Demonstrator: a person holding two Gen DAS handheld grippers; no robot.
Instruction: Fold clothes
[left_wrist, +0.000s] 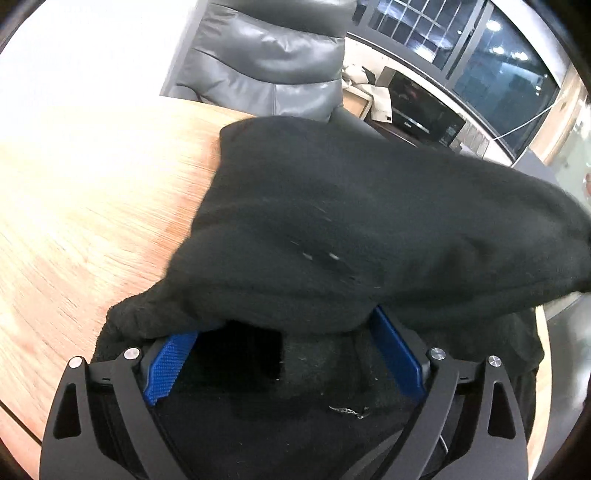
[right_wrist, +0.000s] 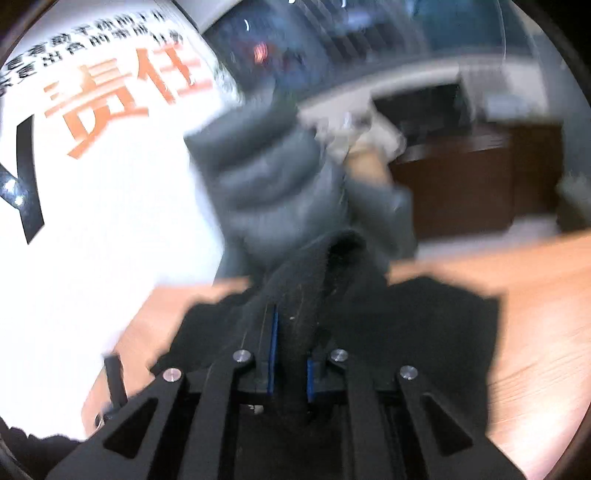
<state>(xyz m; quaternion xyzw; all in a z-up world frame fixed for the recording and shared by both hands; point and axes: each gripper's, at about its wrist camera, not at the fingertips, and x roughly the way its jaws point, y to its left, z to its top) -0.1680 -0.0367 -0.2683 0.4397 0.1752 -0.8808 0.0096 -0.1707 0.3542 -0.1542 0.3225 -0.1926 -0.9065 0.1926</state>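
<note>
Black fabric, one garment (left_wrist: 351, 221), lies heaped on the wooden table (left_wrist: 92, 203), draping over the left gripper (left_wrist: 284, 365), whose fingers are spread wide. Right gripper (right_wrist: 291, 354) pinches a fold of it. One grey leather chair (left_wrist: 266, 62) stands beyond the table.

Light wood table (left_wrist: 92, 192); black garment (left_wrist: 351, 206) bunched on top, nr far edge

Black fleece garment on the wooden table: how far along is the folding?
Done: little; the black fleece garment lies bunched on the wooden table, no neat fold visible. In hand: the right gripper is shut on a ridge of the cloth; the left gripper stands open, cloth draped over its fingertips. Left: flattening and folding.
</note>
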